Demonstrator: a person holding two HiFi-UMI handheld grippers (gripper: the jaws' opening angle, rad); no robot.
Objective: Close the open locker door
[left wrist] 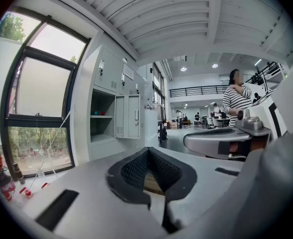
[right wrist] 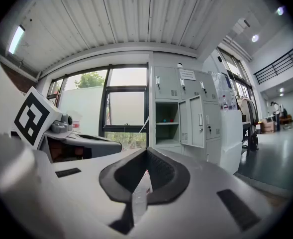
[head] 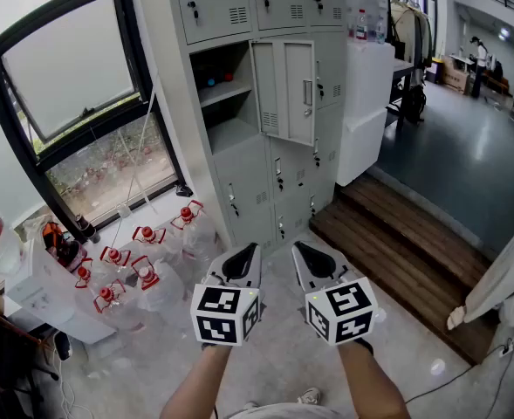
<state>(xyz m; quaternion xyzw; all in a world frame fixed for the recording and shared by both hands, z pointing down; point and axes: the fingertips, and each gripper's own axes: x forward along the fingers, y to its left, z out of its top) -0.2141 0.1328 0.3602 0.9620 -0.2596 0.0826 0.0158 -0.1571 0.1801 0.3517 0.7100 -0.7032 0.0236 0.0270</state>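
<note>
1. The task looks barely begun, at the approach stage. The locker door (head: 284, 90) stands open in the upper middle of the head view. It swings out to the right of its compartment (head: 224, 94) and is well apart from both tools.
2. The left gripper (head: 248, 256) sits low in the frame, just left of centre. Its jaws are closed together with nothing between them.
3. The right gripper (head: 305, 256) is just beside it on the right. Its jaws are likewise closed and hold nothing.
4. The next move probably calls for walking up to the bank of lockers (head: 283, 173) and raising one tool to the door's outer face. A closed tool should then be enough to push the door leftward until it shuts, with no grasp needed.
5. The compartment has a shelf (head: 215, 92) carrying a few small coloured items, too small to name. They appear to sit well inside, so they should not block the door.
6. A cluster of red-capped bottles (head: 143, 264) stands on the floor (head: 265, 382) at lower left, below the window (head: 65, 68). They crowd the left side of the path.
7. A wooden step (head: 405, 251) runs along the right side of the frame, something to mind underfoot.
8. The strip of floor straight ahead of the lockers looks passable.
9. A person (head: 481, 55) stands far off at upper right, well clear of the work.
</note>
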